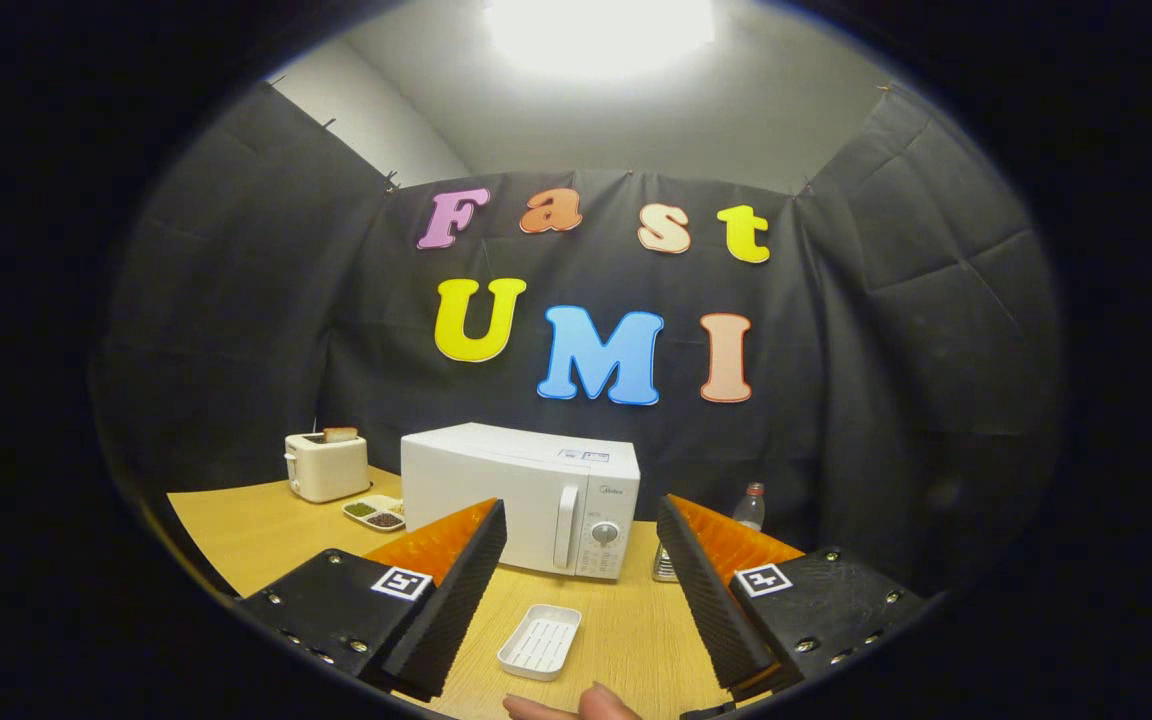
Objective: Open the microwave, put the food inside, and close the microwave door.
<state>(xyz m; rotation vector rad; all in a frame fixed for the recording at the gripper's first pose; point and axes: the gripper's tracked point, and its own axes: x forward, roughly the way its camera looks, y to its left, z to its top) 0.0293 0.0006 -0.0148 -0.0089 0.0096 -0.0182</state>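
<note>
We record a white, box-shaped microwave with smooth glossy walls, standing on the pale wood-grain tabletop beyond the fingers; its door is closed, with a vertical bar handle and a round dial on the panel at its right side.

The hand-held gripper hovers above the tabletop with its fingers spread wide apart, clamped on nothing; each ribbed wedge-shaped finger carries a square printed marker.

Between the fingers, just ahead of them, lies a small white rectangular tray with a ridged floor and rounded corners; we see no food in it. A fingertip of a person rests near the tray's close end.

To the left of the microwave we note a cream, rounded toaster with a slice of bread standing up from its slot, and a divided dish holding green and dark fillings. To its right stands a clear plastic bottle with a red cap, partly hidden behind the right finger. Creased black cloth forms the wall behind.
</note>
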